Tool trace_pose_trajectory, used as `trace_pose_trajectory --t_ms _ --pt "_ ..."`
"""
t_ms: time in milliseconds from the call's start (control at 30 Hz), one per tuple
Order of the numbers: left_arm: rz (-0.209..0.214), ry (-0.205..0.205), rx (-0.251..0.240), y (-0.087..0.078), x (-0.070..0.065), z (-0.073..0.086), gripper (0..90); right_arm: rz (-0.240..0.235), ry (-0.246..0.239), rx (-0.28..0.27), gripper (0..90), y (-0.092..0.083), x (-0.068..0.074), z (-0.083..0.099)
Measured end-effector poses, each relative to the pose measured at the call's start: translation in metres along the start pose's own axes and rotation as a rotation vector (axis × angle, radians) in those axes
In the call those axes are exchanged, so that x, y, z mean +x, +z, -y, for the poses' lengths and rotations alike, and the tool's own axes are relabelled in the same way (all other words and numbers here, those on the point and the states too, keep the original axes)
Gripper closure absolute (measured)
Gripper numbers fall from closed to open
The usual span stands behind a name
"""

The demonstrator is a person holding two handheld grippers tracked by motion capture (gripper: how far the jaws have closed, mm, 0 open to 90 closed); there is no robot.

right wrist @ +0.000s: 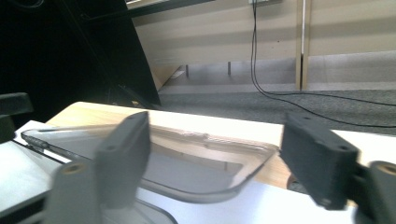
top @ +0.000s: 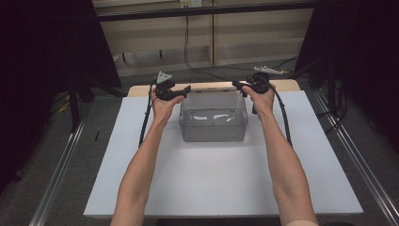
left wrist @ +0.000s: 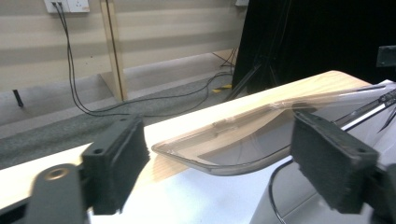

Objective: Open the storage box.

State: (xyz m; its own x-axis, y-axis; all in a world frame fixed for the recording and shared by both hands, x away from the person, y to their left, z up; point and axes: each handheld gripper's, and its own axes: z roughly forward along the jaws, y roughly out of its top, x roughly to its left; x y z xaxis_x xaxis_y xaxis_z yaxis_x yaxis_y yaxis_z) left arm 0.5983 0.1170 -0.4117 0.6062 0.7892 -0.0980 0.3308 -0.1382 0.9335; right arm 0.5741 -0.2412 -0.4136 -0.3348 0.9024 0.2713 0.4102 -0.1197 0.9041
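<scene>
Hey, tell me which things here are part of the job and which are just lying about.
In the job:
- clear box
- clear lid, behind the box
- left tongs, open
- right tongs, open

Lying about:
- white mat
- wooden table
- floor cables
- wall socket

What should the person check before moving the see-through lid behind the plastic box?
1. Left gripper jaws apart: ok; the pads stand either side of the clear lid without pressing it.
2. Right gripper jaws apart: ok; nothing is pinched.
3. Lid lying flat: not ok; it looks tilted, one edge by the clear plastic box.
4. Lid on the table: ok; it lies at the far edge.
5. Box open on top: ok.
6. Box contents: cannot tell because of glare.
</scene>
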Motion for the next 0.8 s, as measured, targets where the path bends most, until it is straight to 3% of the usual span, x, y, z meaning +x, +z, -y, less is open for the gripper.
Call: trace_pose_trajectory --t_ms 100,200,367,467,667,800 --pt "-0.002 -0.004 -0.009 -0.007 -0.002 -0.004 10.7 0.006 -0.012 -0.026 14.6 -0.004 0.001 0.001" --pt "0.016 -0.038 -0.038 -0.015 -0.005 -0.004 7.2 -0.002 -0.031 -0.042 9.4 -0.010 0.005 0.001" --pt "0.023 -0.040 -0.050 -0.030 -0.008 0.000 4.3 -0.012 -0.081 -0.080 4.0 -0.023 0.013 0.002" --pt "0.028 -0.028 -0.068 -0.042 -0.008 0.003 3.2 -0.018 -0.081 -0.100 3.6 -0.034 0.017 0.005" --pt "0.025 0.006 -0.096 -0.068 -0.017 0.011 2.7 0.020 -0.120 -0.118 3.4 -0.054 0.021 0.012" --pt "-0.003 0.030 -0.116 -0.082 -0.024 0.020 2.7 0.040 -0.133 -0.133 2.3 -0.068 0.024 0.018"
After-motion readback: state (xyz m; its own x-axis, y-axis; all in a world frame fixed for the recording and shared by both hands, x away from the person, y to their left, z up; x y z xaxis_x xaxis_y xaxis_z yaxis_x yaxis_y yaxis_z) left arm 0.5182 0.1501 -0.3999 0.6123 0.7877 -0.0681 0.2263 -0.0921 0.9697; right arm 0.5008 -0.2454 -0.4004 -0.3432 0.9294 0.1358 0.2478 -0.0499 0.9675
